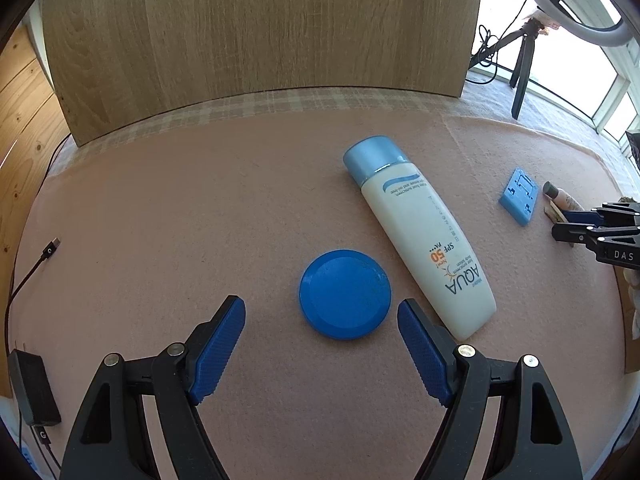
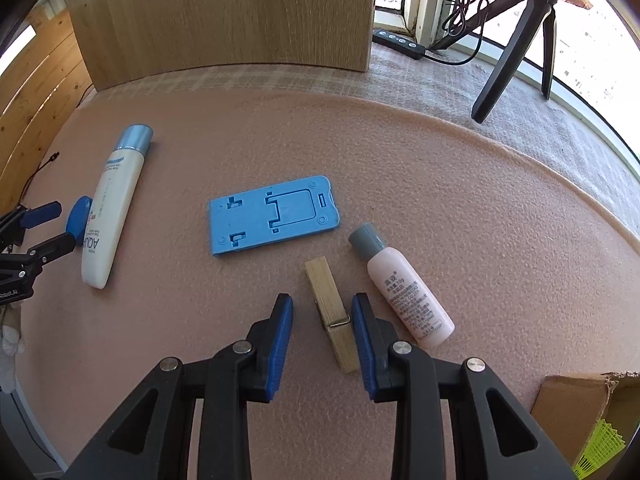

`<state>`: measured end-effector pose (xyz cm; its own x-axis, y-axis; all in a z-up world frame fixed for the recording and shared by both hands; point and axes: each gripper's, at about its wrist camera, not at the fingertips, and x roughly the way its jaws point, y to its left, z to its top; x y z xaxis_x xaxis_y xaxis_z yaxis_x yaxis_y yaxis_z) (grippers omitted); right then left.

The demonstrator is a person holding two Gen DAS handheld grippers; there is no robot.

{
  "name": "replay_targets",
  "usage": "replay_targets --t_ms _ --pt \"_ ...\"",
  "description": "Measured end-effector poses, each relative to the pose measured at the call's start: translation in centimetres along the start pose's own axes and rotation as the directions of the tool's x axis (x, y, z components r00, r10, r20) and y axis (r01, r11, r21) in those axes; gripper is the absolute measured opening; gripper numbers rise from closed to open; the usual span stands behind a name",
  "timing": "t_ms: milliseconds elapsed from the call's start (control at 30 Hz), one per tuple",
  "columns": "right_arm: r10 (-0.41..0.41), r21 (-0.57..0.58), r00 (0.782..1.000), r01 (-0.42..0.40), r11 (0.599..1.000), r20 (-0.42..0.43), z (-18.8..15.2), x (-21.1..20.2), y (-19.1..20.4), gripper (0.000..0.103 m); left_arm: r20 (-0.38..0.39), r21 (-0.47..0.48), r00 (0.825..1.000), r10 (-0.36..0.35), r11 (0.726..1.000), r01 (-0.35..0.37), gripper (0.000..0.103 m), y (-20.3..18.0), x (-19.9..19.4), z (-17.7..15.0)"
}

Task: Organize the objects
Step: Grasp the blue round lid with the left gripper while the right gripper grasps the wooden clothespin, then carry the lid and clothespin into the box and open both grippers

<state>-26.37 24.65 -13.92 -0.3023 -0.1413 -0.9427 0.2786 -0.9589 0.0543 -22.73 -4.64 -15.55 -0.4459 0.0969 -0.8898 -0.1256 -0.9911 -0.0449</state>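
My left gripper (image 1: 321, 309) hangs wide open and empty over the round flat blue plastic lid (image 1: 345, 293), which lies on the pink felt mat (image 1: 180, 220) touching the white sunscreen bottle (image 1: 420, 236). I'd drop straight down and centre it first. The right gripper (image 2: 322, 308) is narrowly open around the wooden clothespin (image 2: 331, 312), one pad about touching, not clamped, so I'd square up before squeezing.

Your backdrop, itemised:
- pink felt mat (image 1: 200, 208), plaid cloth (image 1: 280, 98) showing at its far edge
- upright wood panel (image 1: 260, 28) behind mat
- pine-plank wall (image 1: 24, 92) at your left
- windows (image 2: 592, 40) at your right, strong daylight washing in
- black tripod (image 2: 516, 40) on sill, ring light (image 1: 560, 4) above it
- cable remote (image 2: 398, 42) and tangled cord near window
- black adapter (image 1: 32, 392) with cable at mat's left edge
- torn cardboard box (image 2: 576, 404), near right corner
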Motion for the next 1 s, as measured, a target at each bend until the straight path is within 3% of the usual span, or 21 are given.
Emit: replay_targets --t_ms 167,400,600,1000 --pt "0.0 0.012 1.0 0.0 1.0 0.004 -0.1 0.1 0.6 0.021 -0.013 -0.002 1.0 0.024 1.0 -0.024 0.077 -0.1 0.8 0.5" --pt "-0.017 0.011 1.0 0.017 1.0 0.007 -0.2 0.0 1.2 0.017 -0.025 -0.017 0.999 0.036 0.999 -0.037 0.054 0.0 1.3 0.5" --pt "0.005 0.037 1.0 -0.005 0.999 0.008 -0.8 -0.4 0.9 0.011 -0.023 -0.031 0.999 0.032 0.999 -0.032 0.054 0.3 1.0 0.1" --pt "0.07 0.129 0.997 -0.074 0.989 0.04 -3.4 -2.1 0.1 0.011 -0.019 -0.035 1.0 0.024 0.999 -0.025 0.054 0.0 -1.4 -2.7"
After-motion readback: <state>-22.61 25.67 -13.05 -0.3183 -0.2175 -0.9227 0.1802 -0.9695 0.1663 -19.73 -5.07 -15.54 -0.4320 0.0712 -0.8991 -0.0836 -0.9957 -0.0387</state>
